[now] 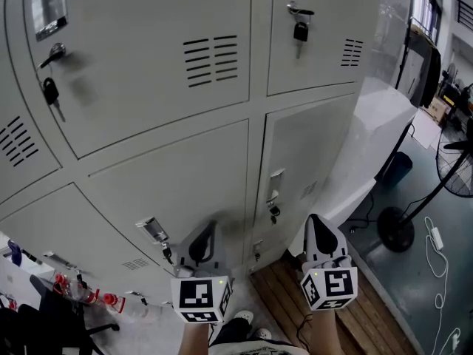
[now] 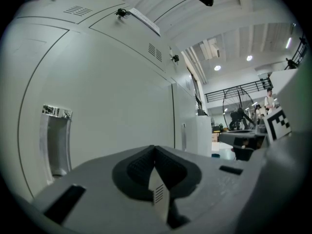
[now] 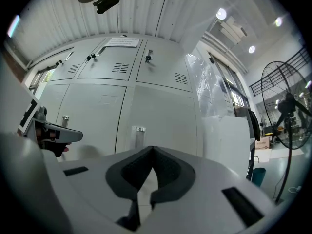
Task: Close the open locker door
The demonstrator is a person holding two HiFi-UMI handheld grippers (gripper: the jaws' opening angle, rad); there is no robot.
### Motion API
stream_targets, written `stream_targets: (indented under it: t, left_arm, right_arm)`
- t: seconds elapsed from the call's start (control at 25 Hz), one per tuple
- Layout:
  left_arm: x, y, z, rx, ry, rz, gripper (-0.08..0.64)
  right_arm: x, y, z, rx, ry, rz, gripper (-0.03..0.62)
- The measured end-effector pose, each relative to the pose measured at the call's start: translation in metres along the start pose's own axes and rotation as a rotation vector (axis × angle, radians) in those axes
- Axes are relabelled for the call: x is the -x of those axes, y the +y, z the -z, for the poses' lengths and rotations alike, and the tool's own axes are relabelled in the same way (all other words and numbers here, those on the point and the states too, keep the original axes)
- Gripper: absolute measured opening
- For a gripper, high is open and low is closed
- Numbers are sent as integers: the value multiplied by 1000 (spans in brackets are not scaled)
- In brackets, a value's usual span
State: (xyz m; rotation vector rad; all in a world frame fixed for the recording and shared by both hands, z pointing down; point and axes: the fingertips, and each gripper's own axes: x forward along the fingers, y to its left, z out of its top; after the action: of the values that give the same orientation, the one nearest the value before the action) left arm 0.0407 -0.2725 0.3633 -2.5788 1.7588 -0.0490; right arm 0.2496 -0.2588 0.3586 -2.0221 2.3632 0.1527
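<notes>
Grey lockers (image 1: 214,146) fill the view; left tool (image 1: 209,233) and right tool (image 1: 316,225) are pressed together, empty. A key (image 1: 168,253) nearby could be snagged.

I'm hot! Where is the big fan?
In the head view, the pedestal fan stands on the floor at the far right, beyond the right end of the lockers.
</notes>
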Motion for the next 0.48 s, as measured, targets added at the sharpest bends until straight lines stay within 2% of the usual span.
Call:
stream_targets:
  t: [0.48]
  left_arm:
    - [2,1,0,1,-2,3,2]
  right_arm:
    - [3,-3,0,-12,-3,17,18]
